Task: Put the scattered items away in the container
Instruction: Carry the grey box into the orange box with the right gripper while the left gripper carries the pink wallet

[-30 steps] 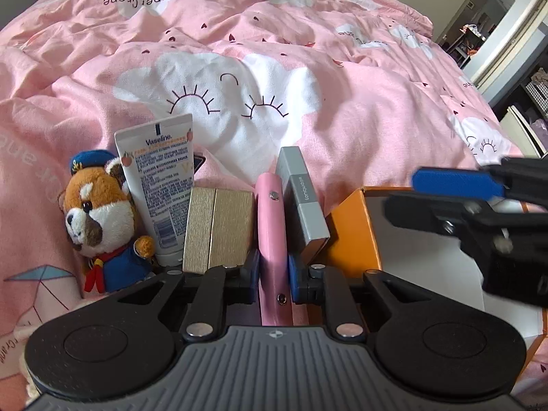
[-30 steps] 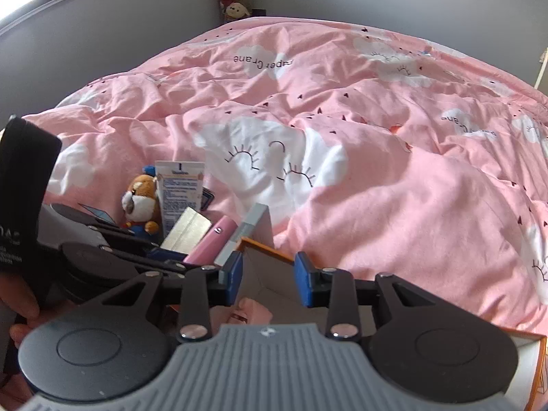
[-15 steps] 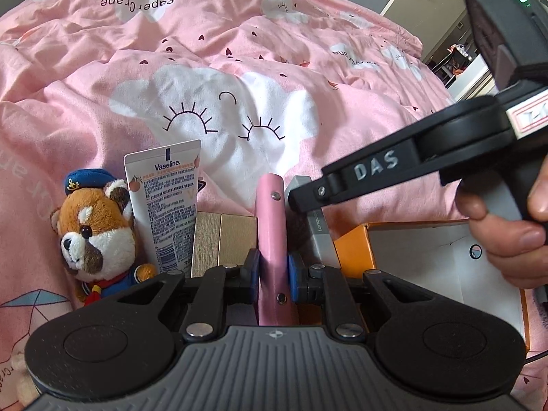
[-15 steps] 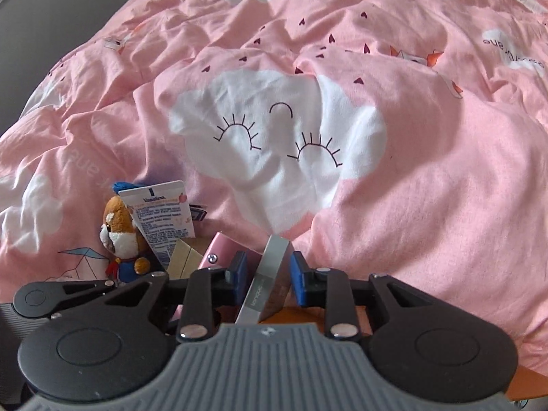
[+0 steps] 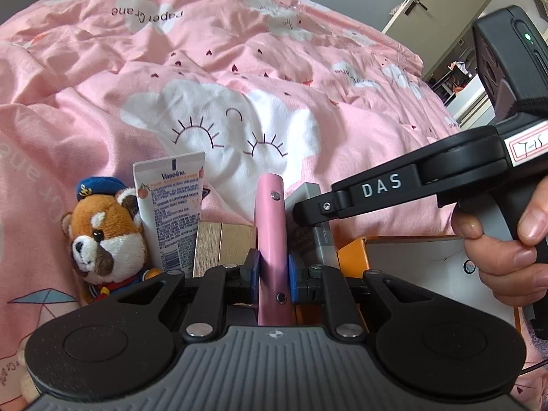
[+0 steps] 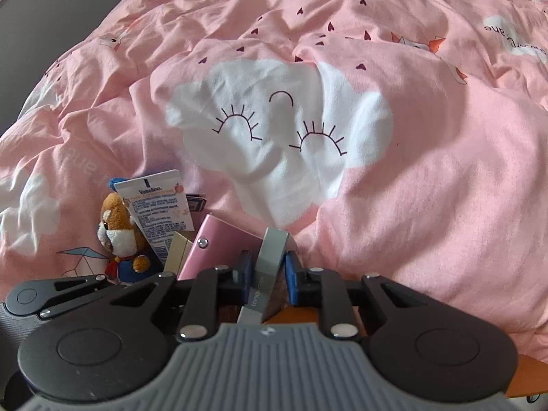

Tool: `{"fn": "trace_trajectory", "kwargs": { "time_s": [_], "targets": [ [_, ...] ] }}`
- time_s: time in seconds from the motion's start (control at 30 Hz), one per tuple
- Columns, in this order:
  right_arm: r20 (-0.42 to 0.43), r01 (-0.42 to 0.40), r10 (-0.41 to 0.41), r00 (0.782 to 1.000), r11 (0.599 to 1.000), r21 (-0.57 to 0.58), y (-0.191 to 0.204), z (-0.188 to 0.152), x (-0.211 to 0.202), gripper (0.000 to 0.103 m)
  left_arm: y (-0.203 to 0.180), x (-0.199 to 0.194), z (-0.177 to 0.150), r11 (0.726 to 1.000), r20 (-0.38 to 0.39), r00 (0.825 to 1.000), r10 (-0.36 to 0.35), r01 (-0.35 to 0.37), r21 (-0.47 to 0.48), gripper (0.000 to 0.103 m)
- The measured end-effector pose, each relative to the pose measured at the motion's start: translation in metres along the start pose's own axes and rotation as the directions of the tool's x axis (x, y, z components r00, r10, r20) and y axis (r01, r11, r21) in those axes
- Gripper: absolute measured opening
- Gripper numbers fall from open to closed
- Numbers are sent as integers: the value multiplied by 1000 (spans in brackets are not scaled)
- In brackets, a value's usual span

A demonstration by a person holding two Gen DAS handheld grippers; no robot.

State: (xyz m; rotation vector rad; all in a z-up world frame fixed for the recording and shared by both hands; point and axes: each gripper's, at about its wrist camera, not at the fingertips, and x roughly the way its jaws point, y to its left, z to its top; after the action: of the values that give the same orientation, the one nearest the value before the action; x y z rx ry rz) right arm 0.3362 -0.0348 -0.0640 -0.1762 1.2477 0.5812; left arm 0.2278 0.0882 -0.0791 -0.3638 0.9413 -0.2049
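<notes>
My left gripper point(image 5: 272, 274) is shut on a flat pink case point(image 5: 270, 226) that stands on edge on the pink duvet. Just right of it stands a grey box point(image 5: 318, 236), leaning on the orange container point(image 5: 352, 257). The right gripper point(image 6: 269, 269) points down over that grey box point(image 6: 270, 257); its jaws are closing, the box is between them and the blue pads touch its sides. In the left wrist view a hand point(image 5: 503, 260) holds that gripper's black body point(image 5: 380, 186). The pink case point(image 6: 219, 243) also shows in the right wrist view.
Left of the pink case are a gold box point(image 5: 222, 243), a white Vaseline tube point(image 5: 174, 212) and a plush animal in a blue cap point(image 5: 102, 239). The container's white inside point(image 5: 411, 260) lies at the right. The rumpled duvet point(image 5: 239, 102) rises behind.
The right gripper swung from above the orange container left to the grey box and narrowed its jaws around it. The left gripper stayed on the pink case.
</notes>
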Motion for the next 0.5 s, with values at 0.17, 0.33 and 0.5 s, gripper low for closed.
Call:
{"fn": "trace_trajectory", "kwargs": {
  "time_s": [0.17, 0.33, 0.5],
  "targets": [
    [74, -37, 36, 997, 999, 5, 2, -4, -28, 19, -4, -29, 3, 1000, 79, 997, 9, -9, 0, 19],
    [168, -60, 64, 984, 998, -26, 10, -17, -66, 17, -11, -59, 1, 1000, 148, 989, 3, -2, -1, 19],
    [267, -72, 82, 960, 996, -49, 12, -39, -109, 17, -25, -87, -6, 1000, 197, 980, -24, 21, 13, 19]
  ]
}}
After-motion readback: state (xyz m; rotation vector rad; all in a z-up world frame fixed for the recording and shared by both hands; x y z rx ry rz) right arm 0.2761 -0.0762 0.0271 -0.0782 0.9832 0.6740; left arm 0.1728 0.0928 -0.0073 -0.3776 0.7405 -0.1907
